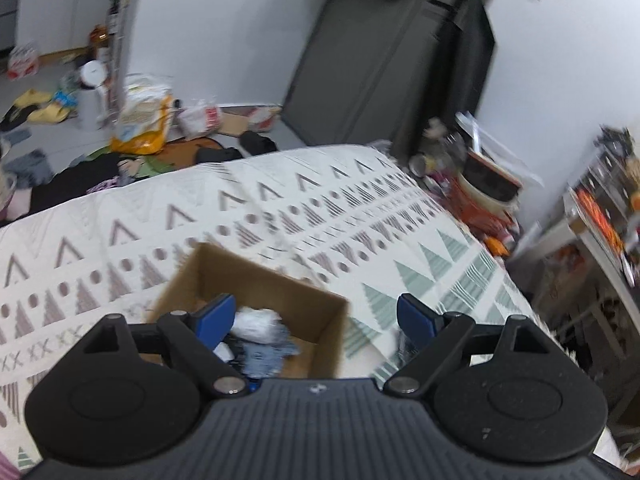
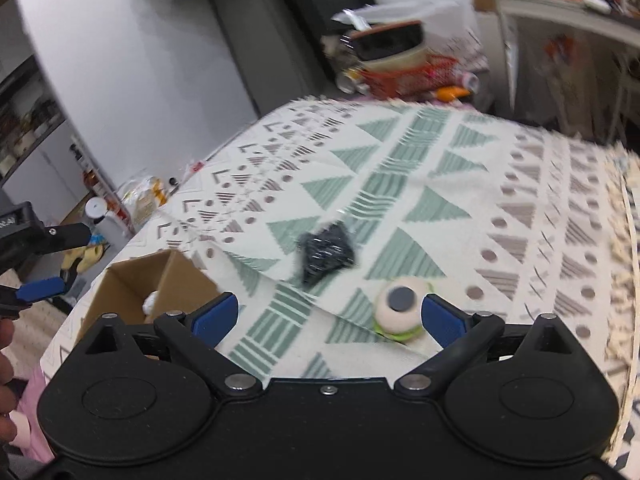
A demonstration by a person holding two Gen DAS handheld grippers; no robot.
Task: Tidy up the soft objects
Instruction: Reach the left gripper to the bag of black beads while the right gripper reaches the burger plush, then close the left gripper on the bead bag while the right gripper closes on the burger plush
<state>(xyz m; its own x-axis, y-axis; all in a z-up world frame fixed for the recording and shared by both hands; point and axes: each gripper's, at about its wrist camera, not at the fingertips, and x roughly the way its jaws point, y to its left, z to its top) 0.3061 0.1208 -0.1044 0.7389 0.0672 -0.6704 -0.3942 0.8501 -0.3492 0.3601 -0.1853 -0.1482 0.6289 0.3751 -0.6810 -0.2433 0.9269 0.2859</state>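
Observation:
An open cardboard box (image 1: 224, 268) (image 2: 132, 280) stands on the patterned cloth (image 1: 280, 208). It holds white and blue-grey soft items (image 1: 260, 336). My left gripper (image 1: 316, 318) hangs open over the box's right part, empty; its blue pad also shows at the left edge of the right wrist view (image 2: 40, 290). My right gripper (image 2: 330, 316) is open and empty above the cloth. A black crumpled soft item (image 2: 326, 252) lies ahead of it. A round cream plush with a grey dot and green rim (image 2: 400, 310) lies just inside its right finger.
The cloth-covered surface ends in a fringed edge (image 2: 616, 240) on the right. Beyond its far end stand a red basket with bowls (image 2: 400, 64) and a cluttered shelf (image 1: 600, 216). Bags and clothes litter the floor (image 1: 140, 120) to the left. A hand shows at the lower left (image 2: 6, 384).

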